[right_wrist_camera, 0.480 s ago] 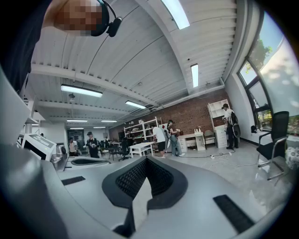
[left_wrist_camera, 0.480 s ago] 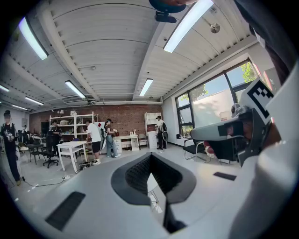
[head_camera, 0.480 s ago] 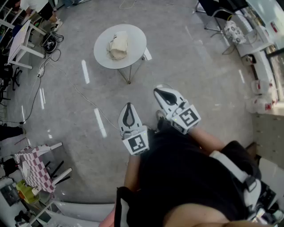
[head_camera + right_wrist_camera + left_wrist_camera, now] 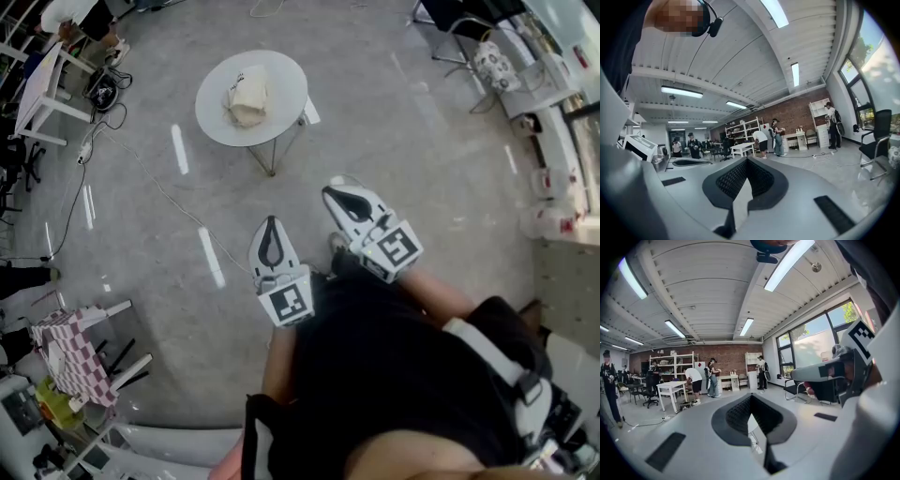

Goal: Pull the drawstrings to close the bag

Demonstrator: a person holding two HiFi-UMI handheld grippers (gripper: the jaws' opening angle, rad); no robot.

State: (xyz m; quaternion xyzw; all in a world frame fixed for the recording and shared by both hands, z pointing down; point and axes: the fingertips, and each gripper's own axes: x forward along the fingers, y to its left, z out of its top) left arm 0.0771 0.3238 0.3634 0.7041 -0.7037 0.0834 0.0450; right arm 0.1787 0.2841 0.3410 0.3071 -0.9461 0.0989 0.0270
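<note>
Left gripper [image 4: 271,225], right gripper [image 4: 334,194]: jaws pressed together, holding nothing; bag [image 4: 249,97] on round table [image 4: 287,86] at 12 o'clock, well apart.

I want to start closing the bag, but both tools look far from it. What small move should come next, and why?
Probably step toward the round table and reach both tools forward. The bag lies on it, well ahead of the left tool and right tool, which sit close to the person's body, jaws together with nothing between them.

The left gripper [image 4: 271,223] and right gripper [image 4: 330,193] point forward side by side, jaws together on nothing.
</note>
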